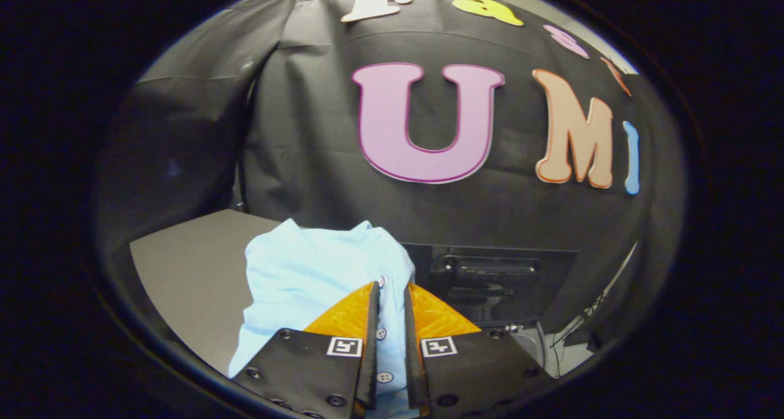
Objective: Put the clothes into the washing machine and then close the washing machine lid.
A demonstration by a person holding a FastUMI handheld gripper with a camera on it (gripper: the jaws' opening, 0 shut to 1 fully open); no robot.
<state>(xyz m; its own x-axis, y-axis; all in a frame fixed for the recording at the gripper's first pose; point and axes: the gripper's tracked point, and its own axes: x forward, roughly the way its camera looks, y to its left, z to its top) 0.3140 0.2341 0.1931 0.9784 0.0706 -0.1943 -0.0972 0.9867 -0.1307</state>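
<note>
A light blue buttoned shirt [306, 284] hangs bunched between and ahead of my fingers, lifted above the grey table [190, 272]. My gripper [392, 291] is shut on the shirt's button placket, both fingers pressing on the cloth. Beyond the right finger stands the dark raised lid of the washing machine [490, 278], upright, with a handle recess in it. The machine's white body [530, 339] shows a little just below the lid, beside the right finger. The drum opening is hidden by the fingers and the shirt.
The grey table stretches to the left behind the shirt. Black cloth walls close the booth at the back and left. Some cables [582, 327] and light floor lie to the right of the machine.
</note>
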